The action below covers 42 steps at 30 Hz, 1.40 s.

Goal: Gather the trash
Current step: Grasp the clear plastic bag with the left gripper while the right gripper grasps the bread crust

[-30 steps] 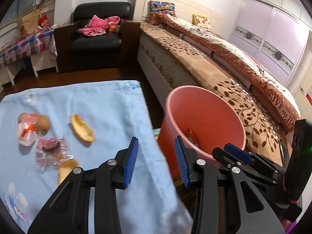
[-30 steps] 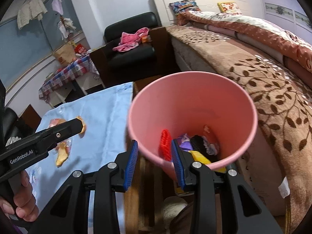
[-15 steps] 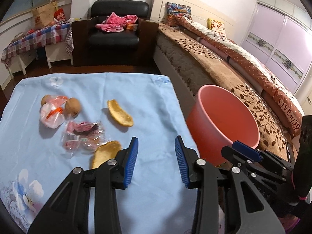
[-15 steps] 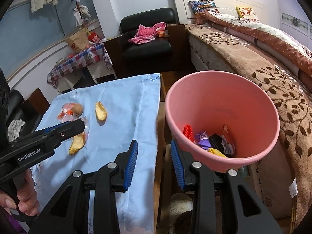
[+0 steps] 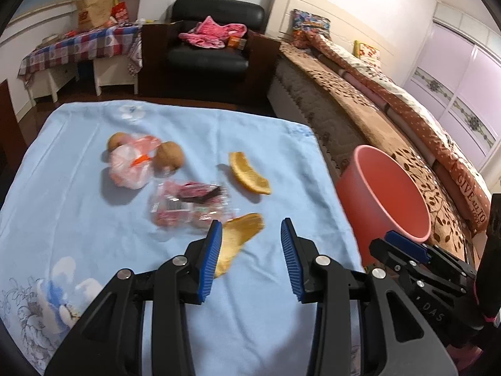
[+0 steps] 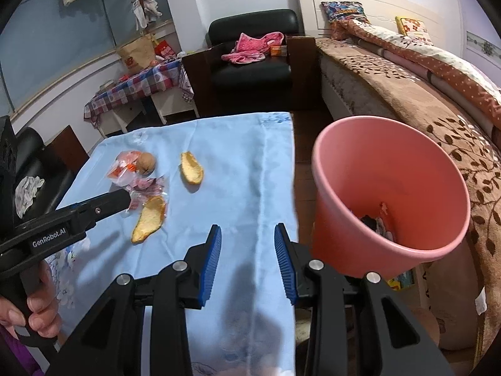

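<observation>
Left wrist view: a curled orange fruit peel [image 5: 239, 239] lies on the pale blue tablecloth [image 5: 78, 213], partly behind the inner edge of the left gripper's [image 5: 250, 250] left blue pad; the gripper is spread wide and holds nothing. Just beyond the peel sits a crinkled clear wrapper with pink and red print [image 5: 188, 203], then a second orange peel [image 5: 249, 178], a crumpled pink plastic bag [image 5: 131, 166] and a brown round nut [image 5: 169, 156] touching the bag. The pink plastic bucket [image 5: 391, 169] stands off the table's right edge, beside the bed [image 5: 375, 116]. In the right wrist view, the right gripper [image 6: 247, 250] hangs released and empty over the cloth's near edge, with the bucket, holding some wrappers, just to its right.
</observation>
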Motion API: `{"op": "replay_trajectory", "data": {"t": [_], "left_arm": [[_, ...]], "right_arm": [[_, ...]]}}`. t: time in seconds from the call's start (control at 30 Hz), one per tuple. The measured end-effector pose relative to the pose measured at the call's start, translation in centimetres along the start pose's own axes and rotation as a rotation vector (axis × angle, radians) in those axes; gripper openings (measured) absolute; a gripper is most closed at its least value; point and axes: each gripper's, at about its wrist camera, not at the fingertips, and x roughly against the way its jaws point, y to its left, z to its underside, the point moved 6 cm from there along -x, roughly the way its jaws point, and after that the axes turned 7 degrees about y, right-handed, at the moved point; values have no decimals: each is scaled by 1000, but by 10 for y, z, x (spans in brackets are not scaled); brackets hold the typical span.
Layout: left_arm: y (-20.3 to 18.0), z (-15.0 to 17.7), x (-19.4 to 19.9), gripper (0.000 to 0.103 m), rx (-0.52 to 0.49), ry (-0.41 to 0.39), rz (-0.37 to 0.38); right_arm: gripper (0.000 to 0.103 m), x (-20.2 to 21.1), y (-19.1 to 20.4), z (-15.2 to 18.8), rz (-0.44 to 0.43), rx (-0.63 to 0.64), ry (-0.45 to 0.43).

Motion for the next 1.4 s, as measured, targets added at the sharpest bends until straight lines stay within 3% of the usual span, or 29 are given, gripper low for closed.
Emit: {"op": "replay_trajectory", "data": {"t": [0.6, 0.8, 1.23, 1.4], "left_arm": [[115, 28, 14, 39, 166, 12, -91], [127, 30, 16, 39, 184, 10, -94], [120, -35, 1, 39, 200, -45, -76], [126, -50, -23, 39, 228, -18, -108]], "right_arm": [[37, -26, 47, 2, -51, 41, 39], [37, -35, 69, 4, -67, 89, 53], [37, -40, 71, 1, -79, 99, 57], [39, -42, 71, -5, -94, 90, 53]]}}
